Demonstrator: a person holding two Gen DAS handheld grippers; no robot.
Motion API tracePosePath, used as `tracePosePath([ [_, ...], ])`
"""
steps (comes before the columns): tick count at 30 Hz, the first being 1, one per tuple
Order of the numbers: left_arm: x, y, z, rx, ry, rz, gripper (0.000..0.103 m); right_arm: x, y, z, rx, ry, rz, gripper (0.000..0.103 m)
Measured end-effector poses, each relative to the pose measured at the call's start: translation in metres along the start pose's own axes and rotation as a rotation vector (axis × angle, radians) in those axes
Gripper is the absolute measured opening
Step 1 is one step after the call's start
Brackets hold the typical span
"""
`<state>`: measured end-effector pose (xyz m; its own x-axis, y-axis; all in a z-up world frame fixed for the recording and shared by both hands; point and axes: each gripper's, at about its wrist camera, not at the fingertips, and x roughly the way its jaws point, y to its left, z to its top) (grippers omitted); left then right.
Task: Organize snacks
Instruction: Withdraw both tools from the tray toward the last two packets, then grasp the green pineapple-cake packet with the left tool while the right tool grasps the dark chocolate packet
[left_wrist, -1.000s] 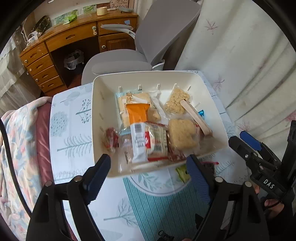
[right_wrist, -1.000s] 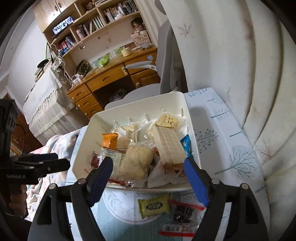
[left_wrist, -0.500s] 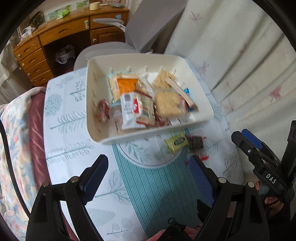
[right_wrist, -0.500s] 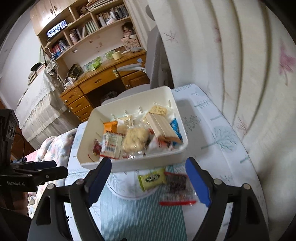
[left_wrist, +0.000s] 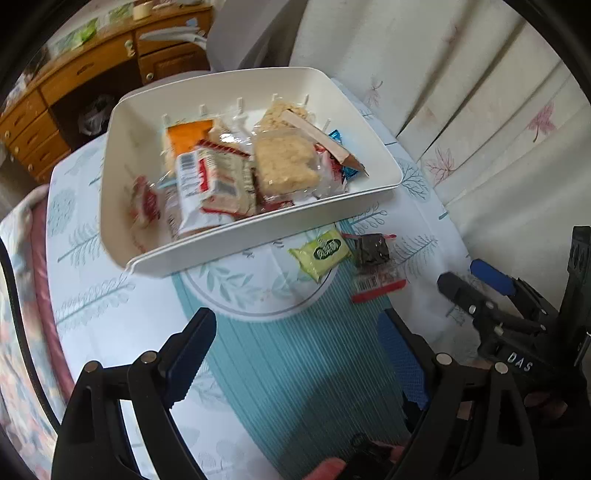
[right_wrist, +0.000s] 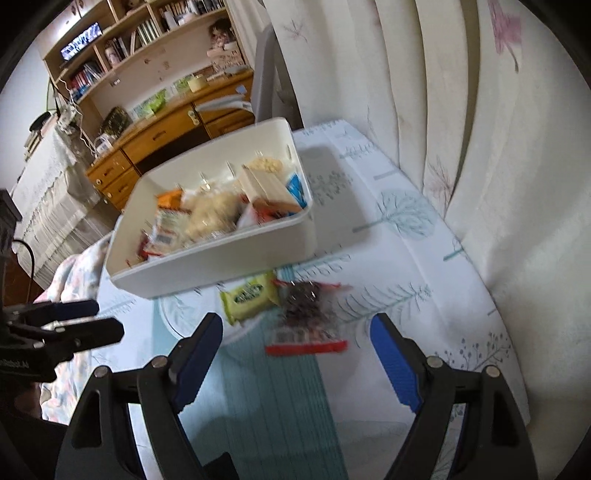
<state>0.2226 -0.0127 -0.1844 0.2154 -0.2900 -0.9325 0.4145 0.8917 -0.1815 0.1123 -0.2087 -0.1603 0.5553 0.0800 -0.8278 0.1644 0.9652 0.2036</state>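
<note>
My left gripper (left_wrist: 295, 354) and right gripper (right_wrist: 295, 354) both gape wide, gripping nothing. Just past them the green snack packet (right_wrist: 249, 297) touches the dark clear-wrapped snack (right_wrist: 308, 314), so a careless pinch could drag both. Beyond, the white bin (left_wrist: 258, 230) is heaped; another packet might slide off

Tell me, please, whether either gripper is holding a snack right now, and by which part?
Nothing is held. The left gripper and right gripper are both open and empty above the tablecloth, short of the green packet and dark packet.
</note>
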Motion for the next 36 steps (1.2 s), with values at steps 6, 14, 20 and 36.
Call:
tracePosePath([
  [6,0.036,-0.021,0.008,0.088,-0.012,0.049,0.088,0.024,-0.009,-0.009,-0.042,0.045,0.002,0.083],
  [14,0.084,-0.034,0.009,0.171,-0.023,0.065,0.088,0.048,-0.01,-0.012,-0.164,0.006,0.022,0.083],
  [20,0.107,-0.038,0.01,0.245,-0.05,0.105,0.088,0.07,-0.005,-0.011,-0.282,0.004,0.004,0.083],
  [36,0.127,-0.045,0.014,0.322,-0.132,0.104,0.073,0.103,-0.002,-0.004,-0.396,0.117,0.085,0.082],
])
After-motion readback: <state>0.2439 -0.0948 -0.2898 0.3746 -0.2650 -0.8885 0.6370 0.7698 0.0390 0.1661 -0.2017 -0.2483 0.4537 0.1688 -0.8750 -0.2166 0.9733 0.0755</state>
